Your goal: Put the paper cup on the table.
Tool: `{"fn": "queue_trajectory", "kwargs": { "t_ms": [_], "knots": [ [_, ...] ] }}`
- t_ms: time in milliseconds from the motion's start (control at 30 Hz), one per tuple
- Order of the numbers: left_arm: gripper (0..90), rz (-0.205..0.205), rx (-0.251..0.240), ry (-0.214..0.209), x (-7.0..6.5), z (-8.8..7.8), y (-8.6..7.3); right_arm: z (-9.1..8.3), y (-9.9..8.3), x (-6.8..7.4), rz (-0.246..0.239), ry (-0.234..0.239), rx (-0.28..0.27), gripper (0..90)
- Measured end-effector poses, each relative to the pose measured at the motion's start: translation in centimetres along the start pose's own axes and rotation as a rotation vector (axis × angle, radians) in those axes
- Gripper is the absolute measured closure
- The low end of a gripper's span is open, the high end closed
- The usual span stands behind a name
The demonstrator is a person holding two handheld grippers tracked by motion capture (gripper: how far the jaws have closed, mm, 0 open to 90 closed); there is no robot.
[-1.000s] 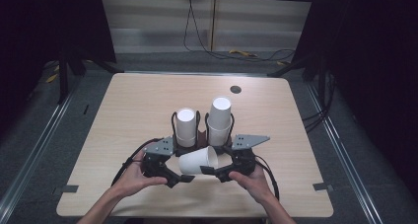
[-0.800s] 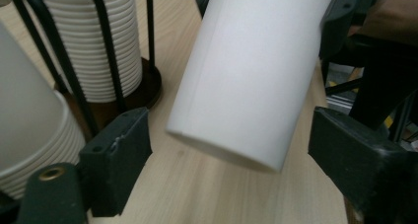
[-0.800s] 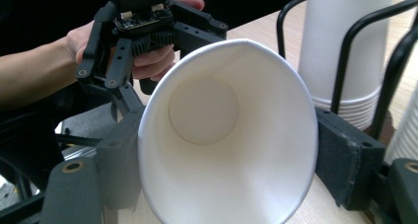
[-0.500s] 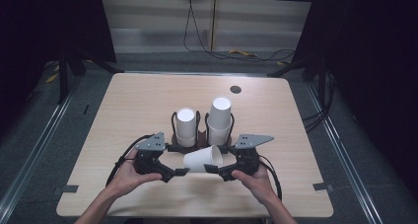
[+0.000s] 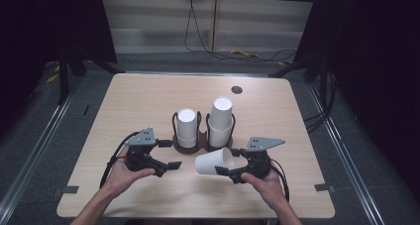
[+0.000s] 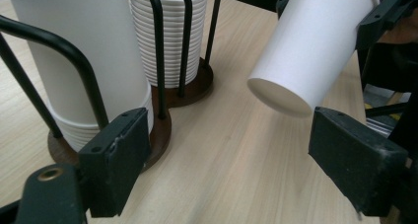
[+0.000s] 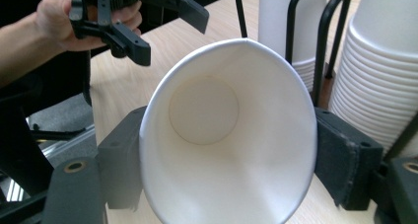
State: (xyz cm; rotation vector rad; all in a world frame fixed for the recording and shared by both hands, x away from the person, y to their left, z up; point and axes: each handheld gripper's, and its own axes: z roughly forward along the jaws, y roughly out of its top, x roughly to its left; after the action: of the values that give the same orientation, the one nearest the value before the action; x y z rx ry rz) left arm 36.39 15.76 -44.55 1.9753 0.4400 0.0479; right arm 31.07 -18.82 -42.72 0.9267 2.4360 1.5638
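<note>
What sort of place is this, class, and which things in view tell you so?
Probably a recording studio or lab: a bare wooden table ringed by black curtains, loose cables on the floor, and a person's hands working the left gripper and right gripper.

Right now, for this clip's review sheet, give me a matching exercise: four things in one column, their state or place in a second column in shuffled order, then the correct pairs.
Things:
1. loose cup
2. left gripper
3. taller cup stack
4. dark round spot

States or places:
A. open, holding nothing
B. on the table's far side, apart from everything else
C. lying sideways, squeezed at its mouth by the right gripper
D. standing in the right-hand ring of the wire rack

Pairs: 1-C, 2-A, 3-D, 4-B
</note>
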Motion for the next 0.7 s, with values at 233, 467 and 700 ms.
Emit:
{"fn": "queue_trajectory", "kwargs": {
  "t_ms": [233, 467, 700],
  "knots": [
    [15.8, -0.045, 0.003, 0.048, 1.2, -0.3, -0.7, -0.8, 0.1, -0.5, 0.010, -0.037, 0.022, 24.3],
    [15.7, -0.059, -0.016, 0.066, 1.6, -1.1, -1.0, -2.6, -0.6, -1.4, 0.021, -0.082, 0.063, 24.1],
    [15.8, -0.043, -0.003, 0.094, 1.7, -1.2, -1.1, -4.1, -0.9, -2.9, 0.037, -0.170, 0.108, 24.1]
  ]
}}
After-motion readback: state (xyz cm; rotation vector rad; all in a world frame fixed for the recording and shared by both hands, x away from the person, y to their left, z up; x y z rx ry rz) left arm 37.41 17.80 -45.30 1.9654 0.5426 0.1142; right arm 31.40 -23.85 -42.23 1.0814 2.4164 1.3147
